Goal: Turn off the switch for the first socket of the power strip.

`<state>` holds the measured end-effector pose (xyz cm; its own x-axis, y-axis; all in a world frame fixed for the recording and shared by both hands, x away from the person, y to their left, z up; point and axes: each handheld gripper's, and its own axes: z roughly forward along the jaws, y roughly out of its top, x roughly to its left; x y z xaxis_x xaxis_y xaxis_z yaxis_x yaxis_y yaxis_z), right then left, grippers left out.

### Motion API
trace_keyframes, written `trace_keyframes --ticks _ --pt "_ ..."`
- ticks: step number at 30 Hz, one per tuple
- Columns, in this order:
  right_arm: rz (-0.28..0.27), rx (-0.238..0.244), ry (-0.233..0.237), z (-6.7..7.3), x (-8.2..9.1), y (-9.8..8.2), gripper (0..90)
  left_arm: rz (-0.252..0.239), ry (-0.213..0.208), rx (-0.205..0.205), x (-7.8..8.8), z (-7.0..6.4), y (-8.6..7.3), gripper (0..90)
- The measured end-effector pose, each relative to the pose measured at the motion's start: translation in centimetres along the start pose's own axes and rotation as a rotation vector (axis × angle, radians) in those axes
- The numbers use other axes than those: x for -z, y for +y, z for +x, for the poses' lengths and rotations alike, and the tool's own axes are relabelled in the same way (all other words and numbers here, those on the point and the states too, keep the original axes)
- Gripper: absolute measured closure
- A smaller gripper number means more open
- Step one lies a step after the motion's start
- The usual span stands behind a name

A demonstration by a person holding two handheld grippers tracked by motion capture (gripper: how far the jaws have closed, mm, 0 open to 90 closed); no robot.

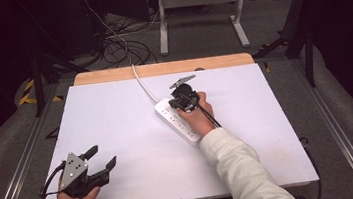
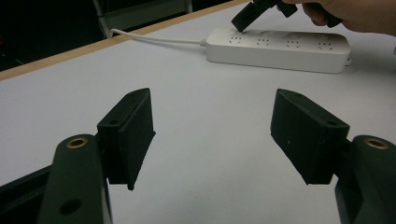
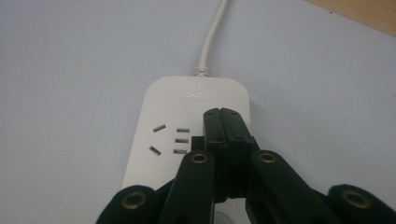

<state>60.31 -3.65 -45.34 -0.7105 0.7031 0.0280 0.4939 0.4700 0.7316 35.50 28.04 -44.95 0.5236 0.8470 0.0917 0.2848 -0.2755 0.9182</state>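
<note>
The right hand-held gripper (image 3: 224, 116) was fully closed on nothing, its tips over the cord end of the power strip (image 1: 177, 119). Judged risk: downward pressure there could skid the light strip across the smooth bench (image 1: 116, 116) or drive the tips into a socket. The strip was white, branded "deli", lying flat at 1 o'clock from bench centre, its cord (image 1: 143, 85) running toward 12 o'clock. The left hand-held gripper (image 1: 101, 158) stood wide open at 7 o'clock, empty.

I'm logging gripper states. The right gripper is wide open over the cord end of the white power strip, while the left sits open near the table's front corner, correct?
Not quite: the right gripper is shut, jaws pressed together over the cord end of the white power strip, as the right gripper view shows. The left gripper is indeed open.
</note>
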Motion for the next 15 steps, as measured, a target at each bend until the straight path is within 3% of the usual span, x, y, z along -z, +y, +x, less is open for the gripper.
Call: trace_keyframes --ticks 15 --pt "-0.004 0.007 -0.021 0.23 -0.4 -0.1 90.0 0.0 0.0 -0.002 0.07 0.04 0.02 30.2"
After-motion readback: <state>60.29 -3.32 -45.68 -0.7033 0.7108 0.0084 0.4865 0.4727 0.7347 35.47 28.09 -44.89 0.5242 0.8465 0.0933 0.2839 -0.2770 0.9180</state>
